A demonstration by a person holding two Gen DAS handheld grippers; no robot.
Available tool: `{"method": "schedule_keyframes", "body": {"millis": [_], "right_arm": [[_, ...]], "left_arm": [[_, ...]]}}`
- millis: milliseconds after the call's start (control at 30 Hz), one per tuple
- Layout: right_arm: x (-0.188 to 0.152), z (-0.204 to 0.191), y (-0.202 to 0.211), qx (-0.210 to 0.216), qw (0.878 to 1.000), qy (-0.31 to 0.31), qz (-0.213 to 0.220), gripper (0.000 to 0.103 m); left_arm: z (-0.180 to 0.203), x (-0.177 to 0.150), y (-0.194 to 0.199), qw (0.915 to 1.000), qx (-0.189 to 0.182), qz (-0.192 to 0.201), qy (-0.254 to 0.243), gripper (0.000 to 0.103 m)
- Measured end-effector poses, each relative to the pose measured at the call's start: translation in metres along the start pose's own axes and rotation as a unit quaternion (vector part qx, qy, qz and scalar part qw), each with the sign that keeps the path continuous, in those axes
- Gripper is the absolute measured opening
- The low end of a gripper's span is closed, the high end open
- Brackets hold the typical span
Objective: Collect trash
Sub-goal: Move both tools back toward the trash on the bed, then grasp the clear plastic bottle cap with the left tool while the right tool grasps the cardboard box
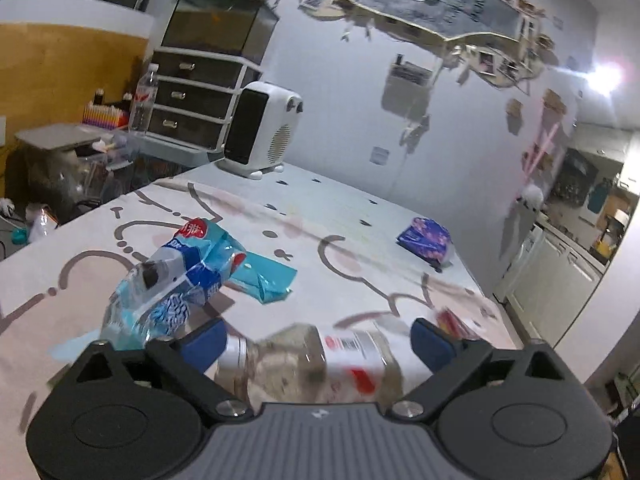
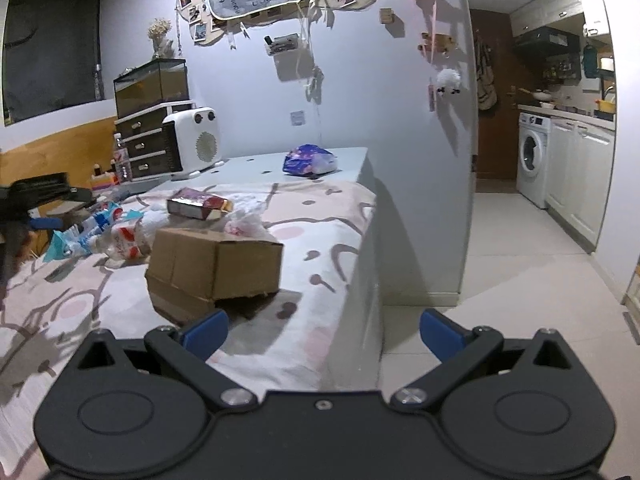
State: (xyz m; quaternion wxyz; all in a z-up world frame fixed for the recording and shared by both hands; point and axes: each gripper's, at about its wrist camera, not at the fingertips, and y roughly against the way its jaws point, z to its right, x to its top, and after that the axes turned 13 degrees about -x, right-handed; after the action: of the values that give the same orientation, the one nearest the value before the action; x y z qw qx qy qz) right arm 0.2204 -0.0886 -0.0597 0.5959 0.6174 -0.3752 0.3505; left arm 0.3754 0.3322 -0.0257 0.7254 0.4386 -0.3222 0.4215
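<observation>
In the left wrist view my left gripper [image 1: 318, 342] is open, with a clear plastic bottle [image 1: 316, 360] lying crosswise between its blue fingers, blurred. A crumpled blue-and-white plastic bag [image 1: 180, 280] lies just ahead to the left, with a teal wrapper [image 1: 266, 278] beside it. In the right wrist view my right gripper [image 2: 324, 334] is open and empty at the table's right edge. A brown cardboard box [image 2: 212, 268] lies just ahead of its left finger. Behind it are a red snack box [image 2: 198, 206], crumpled white plastic [image 2: 248, 222] and the blue bag [image 2: 88, 232].
The table [image 2: 312, 240] has a pink cartoon cloth. A purple tissue pack [image 2: 308, 160] and a white heater [image 2: 192, 142] stand at the back. Drawers and a fish tank [image 2: 150, 88] stand left. The tiled floor [image 2: 520, 260] and a washing machine [image 2: 532, 152] lie right.
</observation>
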Motion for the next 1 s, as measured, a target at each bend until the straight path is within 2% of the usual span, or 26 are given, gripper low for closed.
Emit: {"method": "schedule_keyframes", "body": {"millis": [100,233,267,300,367,433,533,700,900,1000], "right_arm": [[0.002,-0.002,-0.009,0.014,1.000,-0.007,-0.011,0.086],[0.005,-0.003,-0.021,0.038,0.998,-0.027,-0.031,0.058],[0.006,-0.003,-0.024,0.044,0.998,-0.029,-0.035,0.052],[0.007,-0.005,-0.027,0.048,0.998,-0.029,-0.038,0.049],[0.007,-0.009,-0.033,0.049,0.998,-0.023,-0.042,0.044],[0.009,-0.014,-0.041,0.047,0.998,-0.014,-0.048,0.040],[0.011,-0.023,-0.058,0.049,0.997,-0.009,-0.063,0.036],[0.009,-0.044,-0.076,0.076,0.993,0.000,-0.087,0.034],[0.002,-0.069,-0.063,0.123,0.989,0.018,-0.085,0.034],[0.001,-0.072,-0.054,0.132,0.988,0.022,-0.083,0.034]], "left_arm": [[-0.011,0.007,-0.024,0.9999,0.004,-0.010,0.007,0.087],[-0.022,0.010,-0.051,0.9993,0.018,-0.031,-0.002,0.078],[-0.025,0.008,-0.056,0.9991,0.023,-0.035,-0.009,0.070],[-0.028,0.006,-0.061,0.9989,0.025,-0.038,-0.011,0.063],[-0.038,0.000,-0.065,0.9990,0.014,-0.041,0.008,0.061],[-0.047,-0.005,-0.060,0.9985,-0.019,-0.033,0.040,0.060],[-0.047,-0.011,-0.048,0.9974,-0.048,-0.031,0.044,0.060],[-0.038,-0.024,-0.025,0.9943,-0.081,-0.066,0.024,0.059],[-0.022,-0.047,-0.001,0.9865,-0.127,-0.103,0.012,0.059],[-0.006,-0.059,0.007,0.9802,-0.153,-0.126,-0.001,0.059]]}}
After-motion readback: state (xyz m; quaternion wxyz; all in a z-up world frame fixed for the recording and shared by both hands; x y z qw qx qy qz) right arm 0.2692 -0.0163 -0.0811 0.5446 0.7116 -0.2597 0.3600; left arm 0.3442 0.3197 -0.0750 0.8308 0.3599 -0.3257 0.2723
